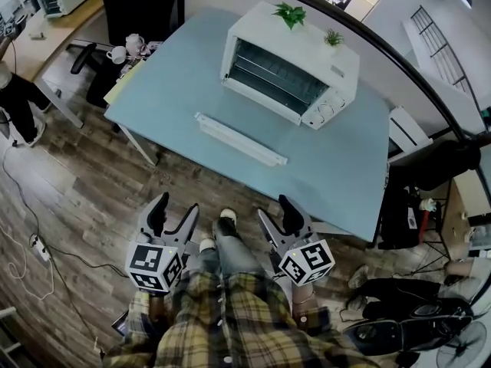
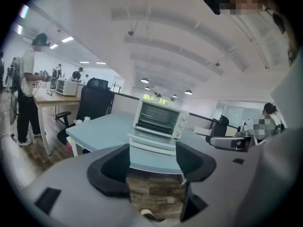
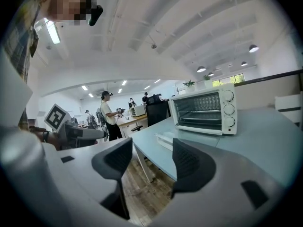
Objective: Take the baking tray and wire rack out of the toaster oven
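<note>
Left gripper (image 1: 176,205) and right gripper (image 1: 275,208) are held with jaws apart, nothing between them
Both are kept over the wooden floor (image 1: 92,205), short of the bench (image 1: 184,75); the wire rack (image 1: 268,75) is seen inside the toaster oven (image 1: 307,48), and a long white tray (image 1: 240,139) is laid just before it

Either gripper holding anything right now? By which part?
Nothing is held. The left gripper and right gripper both stand open and empty, short of the table with the toaster oven.
</note>
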